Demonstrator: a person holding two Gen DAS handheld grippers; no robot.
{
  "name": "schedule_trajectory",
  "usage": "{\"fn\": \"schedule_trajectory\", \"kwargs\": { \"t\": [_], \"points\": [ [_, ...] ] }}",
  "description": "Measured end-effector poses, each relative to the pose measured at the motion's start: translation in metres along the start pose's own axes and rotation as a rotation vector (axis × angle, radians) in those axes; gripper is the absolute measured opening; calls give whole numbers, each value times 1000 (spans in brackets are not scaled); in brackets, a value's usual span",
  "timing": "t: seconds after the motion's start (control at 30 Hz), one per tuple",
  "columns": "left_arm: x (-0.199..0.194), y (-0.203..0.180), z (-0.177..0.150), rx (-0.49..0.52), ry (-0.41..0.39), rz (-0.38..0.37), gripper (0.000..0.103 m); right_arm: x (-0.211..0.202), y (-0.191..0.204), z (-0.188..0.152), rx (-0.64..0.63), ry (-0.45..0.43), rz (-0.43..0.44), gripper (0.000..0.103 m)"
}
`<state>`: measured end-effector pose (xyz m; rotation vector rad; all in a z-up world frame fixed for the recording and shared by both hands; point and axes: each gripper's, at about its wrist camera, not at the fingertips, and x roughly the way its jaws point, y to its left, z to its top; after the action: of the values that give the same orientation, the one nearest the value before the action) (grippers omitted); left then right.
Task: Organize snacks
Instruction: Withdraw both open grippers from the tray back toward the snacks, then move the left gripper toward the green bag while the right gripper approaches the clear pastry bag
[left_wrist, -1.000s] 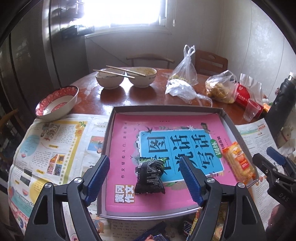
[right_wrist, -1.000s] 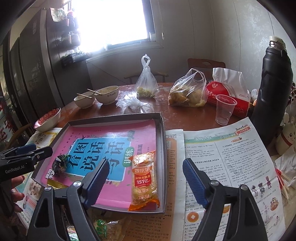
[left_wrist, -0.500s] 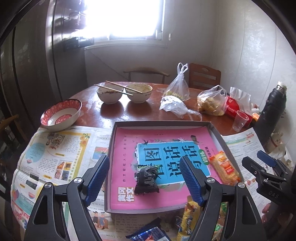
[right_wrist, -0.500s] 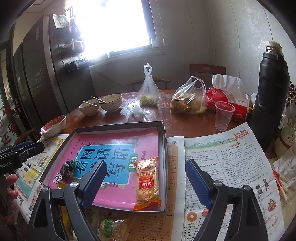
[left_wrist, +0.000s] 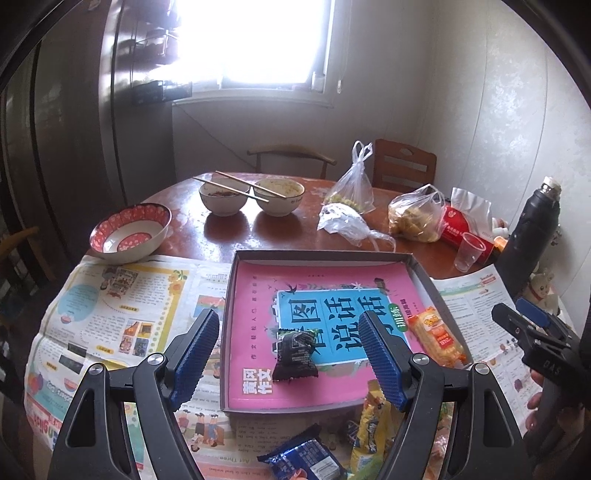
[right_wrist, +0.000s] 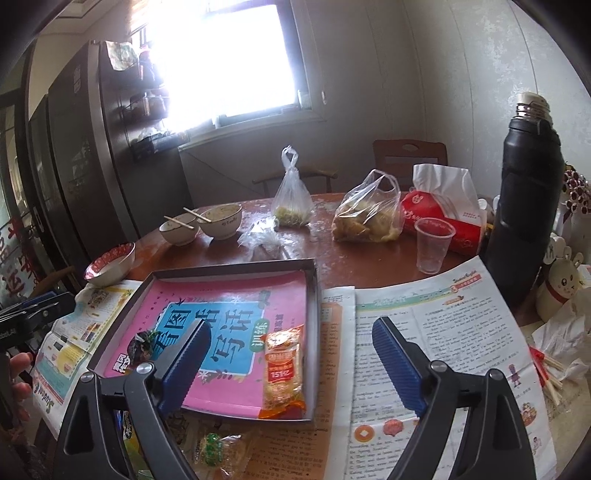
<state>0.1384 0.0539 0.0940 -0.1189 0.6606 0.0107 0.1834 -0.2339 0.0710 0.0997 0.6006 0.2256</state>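
Note:
A shallow grey box (left_wrist: 228, 325) lined with a pink and blue sheet lies on the table; it also shows in the right wrist view (right_wrist: 312, 291). In it lie a black snack packet (left_wrist: 294, 356) at the near left and an orange snack packet (left_wrist: 437, 339) along the right wall (right_wrist: 283, 371). My left gripper (left_wrist: 288, 360) is open and empty, held above and before the box's near edge. My right gripper (right_wrist: 291, 363) is open and empty above the box's right side. Loose snacks lie before the box: a blue packet (left_wrist: 304, 458), a yellow packet (left_wrist: 369, 424), a clear green-printed packet (right_wrist: 216, 448).
Newspapers (left_wrist: 110, 314) cover the near table on both sides (right_wrist: 436, 332). Behind the box stand a red patterned bowl (left_wrist: 130, 236), two bowls with chopsticks (left_wrist: 251, 195), plastic bags (right_wrist: 367, 218), a plastic cup (right_wrist: 432, 240), a red tissue pack (right_wrist: 443, 218) and a black flask (right_wrist: 524, 192).
Both grippers have pulled back and risen away from the box, so more of the table and the loose snacks in front show. Both stay open and empty.

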Motion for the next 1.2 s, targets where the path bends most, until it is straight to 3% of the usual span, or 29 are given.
{"fn": "schedule_trajectory", "kwargs": {
  "t": [0.33,0.87,1.2],
  "points": [
    [-22,6,-8,6,-1,-20,79,-17,-1,-2,14,24,46,89],
    [-30,-14,-31,68,38,-68,79,-44,32,-28,-70,48,63,89],
    [-16,-29,-62,112,126,-96,79,-48,42,-56,-88,92,79,89]
  ]
}}
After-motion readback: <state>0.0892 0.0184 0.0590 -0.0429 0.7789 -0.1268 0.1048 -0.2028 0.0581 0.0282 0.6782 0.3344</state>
